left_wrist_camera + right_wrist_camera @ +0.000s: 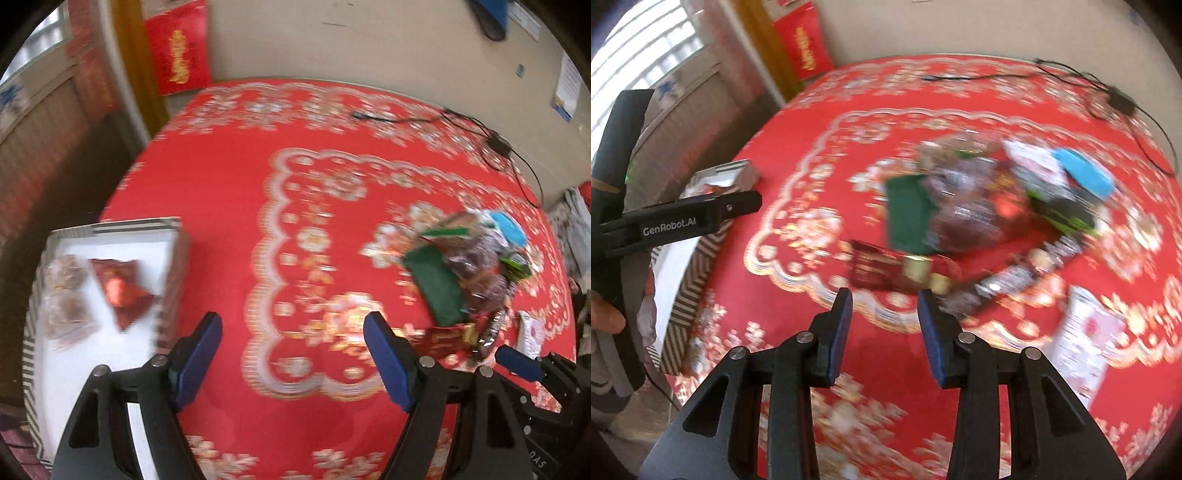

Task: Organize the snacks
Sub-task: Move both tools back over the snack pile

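A blurred heap of snack packets (476, 266) (982, 206) lies on the red patterned tablecloth (229, 206) (798, 155), with a green packet, clear wrapped pastries and a blue one. A dark red packet (886, 267) lies nearest the right gripper. A striped box (107, 230) (701, 266) at the table's left edge holds a red packet (122, 291) and two clear-wrapped snacks (66, 295). My left gripper (293, 356) is open over bare cloth between box and heap. My right gripper (884, 328) stands open, empty, just short of the dark red packet.
A black cable with an adapter (498, 144) (1119, 99) runs along the table's far side. A white packet (1082, 347) lies at the right. A red bag (177, 48) leans on the wall behind. A hand (605, 314) holds the left gripper's handle.
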Tool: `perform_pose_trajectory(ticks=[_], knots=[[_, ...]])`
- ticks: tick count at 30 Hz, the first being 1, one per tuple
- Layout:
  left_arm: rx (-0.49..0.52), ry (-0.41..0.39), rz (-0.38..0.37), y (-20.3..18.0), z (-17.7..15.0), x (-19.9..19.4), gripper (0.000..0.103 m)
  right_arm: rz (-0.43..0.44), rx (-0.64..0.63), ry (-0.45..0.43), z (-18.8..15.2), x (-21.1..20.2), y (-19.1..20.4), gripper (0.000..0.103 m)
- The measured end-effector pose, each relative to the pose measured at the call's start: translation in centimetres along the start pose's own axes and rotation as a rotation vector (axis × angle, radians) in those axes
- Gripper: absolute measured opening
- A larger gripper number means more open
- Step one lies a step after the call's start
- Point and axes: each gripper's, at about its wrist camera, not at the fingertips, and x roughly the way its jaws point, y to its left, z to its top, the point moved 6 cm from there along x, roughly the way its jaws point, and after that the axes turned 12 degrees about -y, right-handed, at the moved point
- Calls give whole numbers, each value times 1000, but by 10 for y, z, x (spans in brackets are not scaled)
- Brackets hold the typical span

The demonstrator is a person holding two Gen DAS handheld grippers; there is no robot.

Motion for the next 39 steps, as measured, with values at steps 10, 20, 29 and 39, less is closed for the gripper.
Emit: perform_pose_trajectory(ticks=[10,20,29,39], knots=[[133,40,-91,-70,-10,16,81,-43,67,-8,-14,-16,-50,36],[366,52,-232,-108,-14,36,81,-51,110,-18,-13,-26,-74,36],[290,115,-366,-122,-32,36,82,-65,105,-5,-18,-25,-75,36],[445,140,-506,-157,-63,2,82,-101,136,-22,-17,-36,-89,36]])
